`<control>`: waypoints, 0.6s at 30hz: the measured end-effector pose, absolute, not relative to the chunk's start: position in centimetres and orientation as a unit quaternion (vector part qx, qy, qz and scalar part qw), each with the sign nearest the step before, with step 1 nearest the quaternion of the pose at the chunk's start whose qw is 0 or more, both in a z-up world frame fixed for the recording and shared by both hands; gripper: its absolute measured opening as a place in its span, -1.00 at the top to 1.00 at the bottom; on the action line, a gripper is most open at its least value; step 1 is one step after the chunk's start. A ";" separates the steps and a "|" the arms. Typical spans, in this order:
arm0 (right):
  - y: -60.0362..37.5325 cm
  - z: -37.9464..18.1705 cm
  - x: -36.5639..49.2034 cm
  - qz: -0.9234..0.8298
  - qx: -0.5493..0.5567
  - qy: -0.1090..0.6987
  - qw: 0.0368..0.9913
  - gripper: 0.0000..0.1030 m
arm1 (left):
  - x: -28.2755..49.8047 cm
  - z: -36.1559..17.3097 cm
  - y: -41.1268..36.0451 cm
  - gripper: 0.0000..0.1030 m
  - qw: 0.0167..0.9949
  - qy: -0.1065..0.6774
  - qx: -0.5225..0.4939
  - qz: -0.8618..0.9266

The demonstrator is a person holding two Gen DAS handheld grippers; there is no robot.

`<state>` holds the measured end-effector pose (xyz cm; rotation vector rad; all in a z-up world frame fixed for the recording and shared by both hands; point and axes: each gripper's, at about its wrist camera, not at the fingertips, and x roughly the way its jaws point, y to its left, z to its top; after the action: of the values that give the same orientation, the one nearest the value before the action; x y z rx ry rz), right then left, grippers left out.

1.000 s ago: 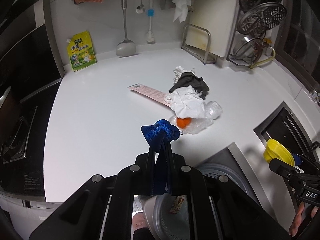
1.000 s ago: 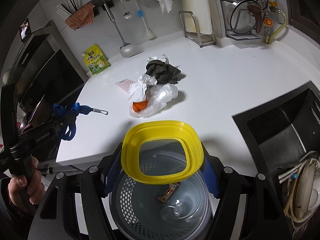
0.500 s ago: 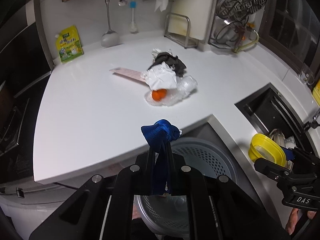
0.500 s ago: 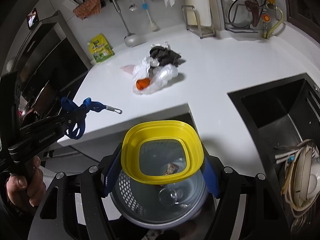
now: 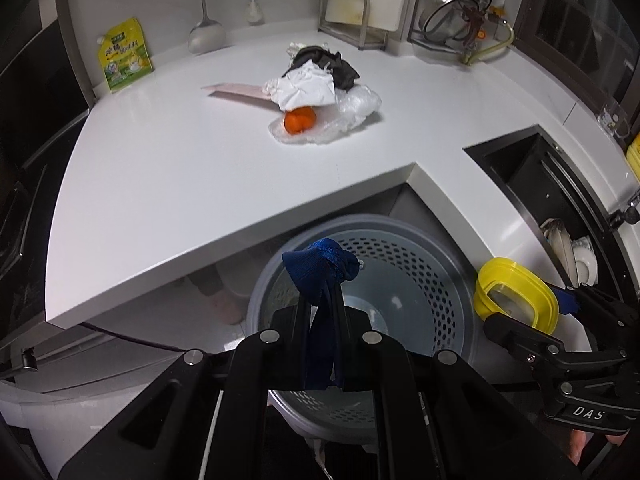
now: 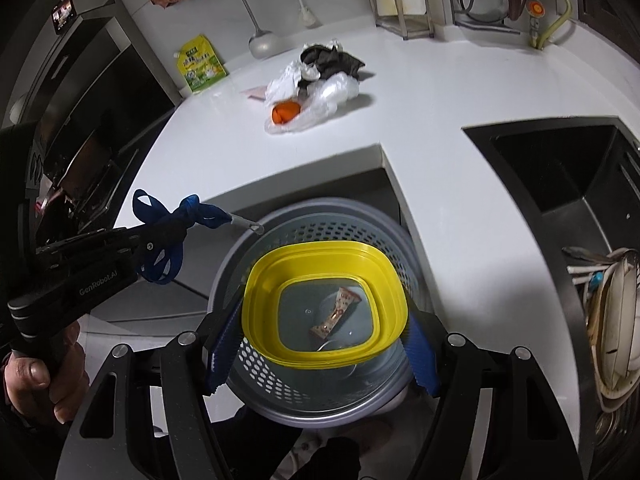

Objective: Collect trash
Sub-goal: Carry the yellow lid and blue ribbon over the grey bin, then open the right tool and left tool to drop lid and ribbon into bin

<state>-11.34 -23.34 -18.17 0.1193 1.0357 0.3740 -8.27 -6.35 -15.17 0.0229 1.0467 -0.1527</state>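
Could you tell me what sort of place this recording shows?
Most likely a home kitchen: a white counter with a sunken black sink, a ladle hanging on the wall, and a rack of dishes.

- Between the left gripper [image 5: 320,312]'s fingers the blue strap [image 5: 320,268] drops out of sight; how far it runs behind them cannot be told.
- Under the right gripper [image 6: 324,316], the yellow-rimmed lid [image 6: 324,276] covers much of the grey perforated bin [image 6: 320,220]; a wrapper [image 6: 336,312] on the bin floor shows only through the lid's clear middle, its print too small to read.
- Beyond both claws, the trash pile [image 5: 320,88] overlaps: white paper hides most of the orange piece [image 5: 299,119] and part of a dark rag [image 5: 328,62].
- Far right of the right gripper, dishes in the sink [image 6: 612,320] are cut by the frame edge.
- The hand [image 6: 40,380] on the left gripper's handle is partly out of frame.
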 end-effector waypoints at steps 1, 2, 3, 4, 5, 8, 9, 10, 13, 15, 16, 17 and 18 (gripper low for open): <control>-23.1 -18.4 -11.4 0.171 0.048 0.494 0.851 -0.32 | -8.3 -15.4 -6.5 0.81 0.861 0.502 0.012 -0.075; -23.0 -18.6 -11.3 0.170 0.043 0.496 0.850 -0.32 | -8.4 -15.6 -6.5 0.81 0.860 0.505 0.012 -0.076; -22.9 -18.8 -11.3 0.172 0.043 0.498 0.849 -0.32 | -8.5 -15.8 -6.6 0.81 0.858 0.508 0.014 -0.077; -22.8 -19.0 -11.3 0.174 0.045 0.500 0.847 -0.32 | -8.5 -16.0 -6.6 0.81 0.856 0.510 0.014 -0.079; -22.7 -19.2 -11.3 0.175 0.046 0.502 0.845 -0.32 | -8.5 -16.2 -6.6 0.81 0.854 0.514 0.013 -0.080; -22.4 -20.2 -11.2 0.176 0.046 0.519 0.835 -0.32 | -8.6 -16.8 -6.5 0.81 0.849 0.523 0.012 -0.080; -22.3 -20.4 -11.2 0.177 0.046 0.522 0.833 -0.32 | -8.6 -16.9 -6.5 0.81 0.847 0.525 0.012 -0.081; -22.2 -20.7 -11.3 0.179 0.045 0.525 0.831 -0.32 | -8.7 -17.0 -6.6 0.81 0.845 0.528 0.012 -0.082; -21.7 -21.3 -11.5 0.186 0.043 0.534 0.824 -0.33 | -8.8 -17.3 -6.7 0.80 0.841 0.534 0.014 -0.084; -21.5 -21.6 -11.6 0.191 0.041 0.537 0.821 -0.33 | -8.8 -17.6 -6.7 0.80 0.838 0.539 0.015 -0.083; -21.3 -21.6 -11.7 0.193 0.040 0.537 0.820 -0.33 | -8.8 -17.7 -6.6 0.80 0.837 0.542 0.015 -0.082; -21.2 -21.5 -11.8 0.194 0.038 0.536 0.820 -0.33 | -8.9 -17.8 -6.5 0.80 0.836 0.543 0.015 -0.081; -21.0 -21.5 -11.9 0.196 0.036 0.535 0.821 -0.33 | -8.9 -17.8 -6.4 0.80 0.835 0.544 0.013 -0.080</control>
<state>-11.88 -21.04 -21.49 0.0766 1.1397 0.4171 -8.86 -6.38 -17.83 0.0273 1.1515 -0.1694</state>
